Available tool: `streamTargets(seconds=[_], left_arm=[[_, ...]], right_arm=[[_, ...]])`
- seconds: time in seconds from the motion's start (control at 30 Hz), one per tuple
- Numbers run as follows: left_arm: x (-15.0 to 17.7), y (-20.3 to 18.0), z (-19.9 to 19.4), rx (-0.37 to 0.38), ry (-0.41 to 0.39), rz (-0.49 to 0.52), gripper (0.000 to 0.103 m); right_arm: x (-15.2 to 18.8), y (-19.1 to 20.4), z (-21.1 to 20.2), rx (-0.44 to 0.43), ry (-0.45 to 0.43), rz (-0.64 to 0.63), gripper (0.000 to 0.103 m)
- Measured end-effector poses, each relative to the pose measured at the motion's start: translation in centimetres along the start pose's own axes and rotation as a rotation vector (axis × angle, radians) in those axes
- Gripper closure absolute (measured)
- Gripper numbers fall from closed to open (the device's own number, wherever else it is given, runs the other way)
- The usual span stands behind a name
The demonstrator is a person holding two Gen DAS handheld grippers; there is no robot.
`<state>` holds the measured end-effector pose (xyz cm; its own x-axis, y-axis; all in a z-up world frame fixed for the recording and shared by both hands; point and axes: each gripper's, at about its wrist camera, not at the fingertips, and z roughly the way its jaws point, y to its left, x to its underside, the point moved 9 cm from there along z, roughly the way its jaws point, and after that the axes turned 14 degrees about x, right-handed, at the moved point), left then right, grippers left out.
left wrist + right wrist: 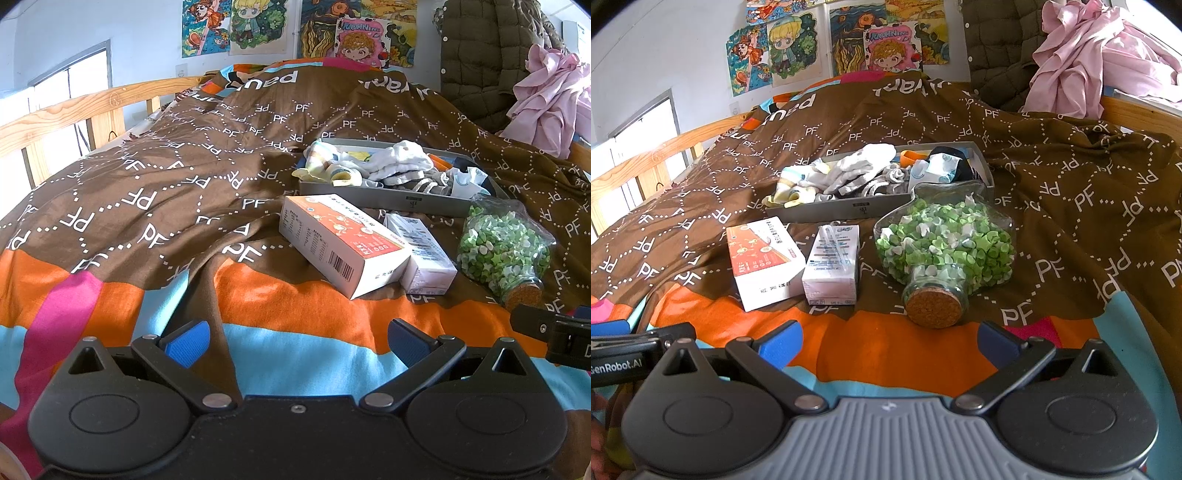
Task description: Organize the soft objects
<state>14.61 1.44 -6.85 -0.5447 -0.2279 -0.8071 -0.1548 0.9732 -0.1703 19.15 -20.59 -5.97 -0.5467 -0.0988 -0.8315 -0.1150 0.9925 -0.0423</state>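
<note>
Both grippers [298, 341] [889, 341] are held released, empty. The jar's cork [934, 307] is seen fully only from the right wrist.

brown, orange and blue patterned quilt [1052, 206]: white "PF" repeated in dotted diamonds | cartoon poster [892, 46] on wall beyond quilt: read "MORNING" | black gripper body [617, 363] at quilt's near left edge: read "GenRobot.AI" | box print: too small to read

Orange-white box [764, 260], small carton [833, 264], corked star jar [945, 254], wall posters [834, 44]
</note>
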Motion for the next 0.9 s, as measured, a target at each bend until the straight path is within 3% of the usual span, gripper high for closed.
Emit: streamTargets(seconds=[0.47, 0.9], left_arm=[[-0.57, -1.09, -0.78, 0.048, -0.023, 0.018, 0.001], [-0.63, -0.99, -0.89, 0.043, -0.027, 0.023, 0.001]], right_arm=[[0.04, 0.01, -0.04, 0.0, 0.001, -0.001, 0.0], [0.04, 0.08, -0.02, 0.0, 0.003, -0.003, 0.0]])
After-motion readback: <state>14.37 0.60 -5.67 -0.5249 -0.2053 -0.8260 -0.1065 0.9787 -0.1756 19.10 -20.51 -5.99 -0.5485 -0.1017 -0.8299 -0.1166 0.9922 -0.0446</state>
